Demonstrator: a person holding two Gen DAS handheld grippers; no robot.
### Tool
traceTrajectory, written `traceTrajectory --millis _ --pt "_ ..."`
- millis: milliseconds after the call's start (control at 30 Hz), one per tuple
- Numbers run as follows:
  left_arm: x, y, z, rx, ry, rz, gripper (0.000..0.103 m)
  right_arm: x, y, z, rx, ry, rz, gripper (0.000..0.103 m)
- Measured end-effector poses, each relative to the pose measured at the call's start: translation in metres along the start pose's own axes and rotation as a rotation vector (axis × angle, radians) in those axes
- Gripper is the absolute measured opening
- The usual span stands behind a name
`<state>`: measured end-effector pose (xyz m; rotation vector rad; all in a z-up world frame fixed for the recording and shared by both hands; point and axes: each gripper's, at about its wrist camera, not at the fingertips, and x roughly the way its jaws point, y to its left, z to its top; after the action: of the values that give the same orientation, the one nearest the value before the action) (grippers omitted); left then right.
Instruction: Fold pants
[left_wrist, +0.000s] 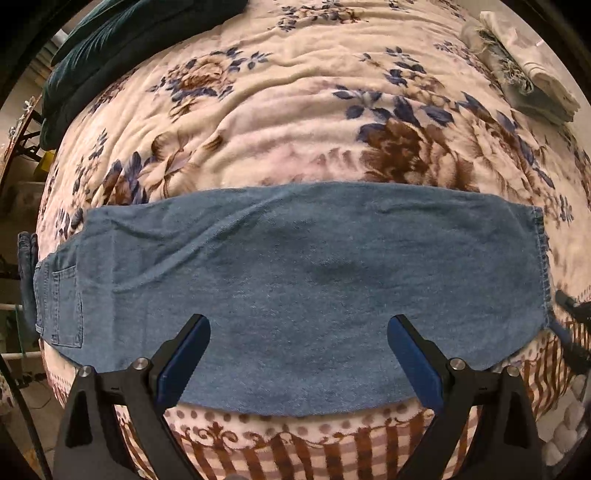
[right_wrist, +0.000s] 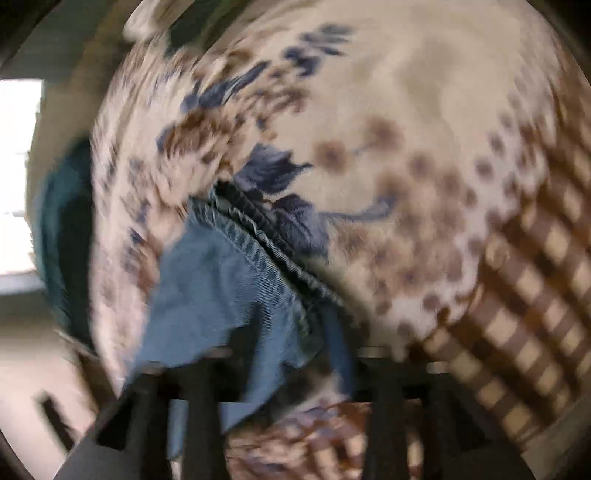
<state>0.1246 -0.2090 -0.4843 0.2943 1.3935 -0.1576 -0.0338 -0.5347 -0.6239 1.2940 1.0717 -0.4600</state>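
Blue denim pants (left_wrist: 295, 288) lie folded lengthwise across the near edge of a floral blanket (left_wrist: 295, 110), whose far half is bare. The left gripper (left_wrist: 298, 328) hovers above them, jaws wide and empty. The right gripper (right_wrist: 280, 373) view is blurred; the hem (right_wrist: 258, 251) sits between its fingers, grip unclear.

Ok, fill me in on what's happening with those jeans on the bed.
A person with a handheld gripper in each hand is folding blue denim pants laid flat across a floral blanket. The left gripper hangs above the pants, jaws wide open and holding nothing. The right gripper is at the hem end; that view is blurred, so whether its jaws grip the cloth is unclear. No cross fold is made yet.
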Motion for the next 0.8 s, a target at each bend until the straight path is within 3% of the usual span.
traceTrajectory --millis 33,67,167,233,333,467,567,667,800 --pt "-0.001 0.0 0.001 -0.001 -0.006 -0.001 0.098 -0.001 -0.01 -0.003 0.049 -0.001 0.057 0.08" --pt "-0.002 0.0 0.001 -0.001 -0.009 -0.001 0.098 0.002 -0.014 -0.004 0.063 0.005 0.085 0.082" --pt "-0.004 -0.002 0.003 0.001 -0.023 -0.013 0.098 0.034 -0.023 -0.008 0.092 0.099 0.237 0.082" --pt "-0.006 -0.004 0.004 0.012 -0.029 -0.014 0.098 0.049 -0.016 -0.007 0.076 0.099 0.299 0.082" --pt "-0.006 -0.005 0.003 0.023 -0.032 -0.016 0.098 0.069 0.001 0.0 0.034 0.045 0.333 0.082" --pt "-0.006 -0.004 0.002 0.026 -0.033 -0.015 0.098 0.085 0.012 0.005 0.058 -0.01 0.291 0.08" --pt "-0.01 0.004 0.0 0.011 -0.035 -0.024 0.098 0.07 0.017 -0.006 0.071 -0.064 0.238 0.022" --pt "-0.019 0.018 -0.001 -0.017 -0.051 -0.034 0.098 0.045 0.017 -0.019 0.098 -0.108 0.277 0.013" --pt "-0.033 0.055 -0.002 -0.081 -0.086 -0.036 0.098 0.006 0.059 -0.037 -0.004 -0.183 0.271 0.011"
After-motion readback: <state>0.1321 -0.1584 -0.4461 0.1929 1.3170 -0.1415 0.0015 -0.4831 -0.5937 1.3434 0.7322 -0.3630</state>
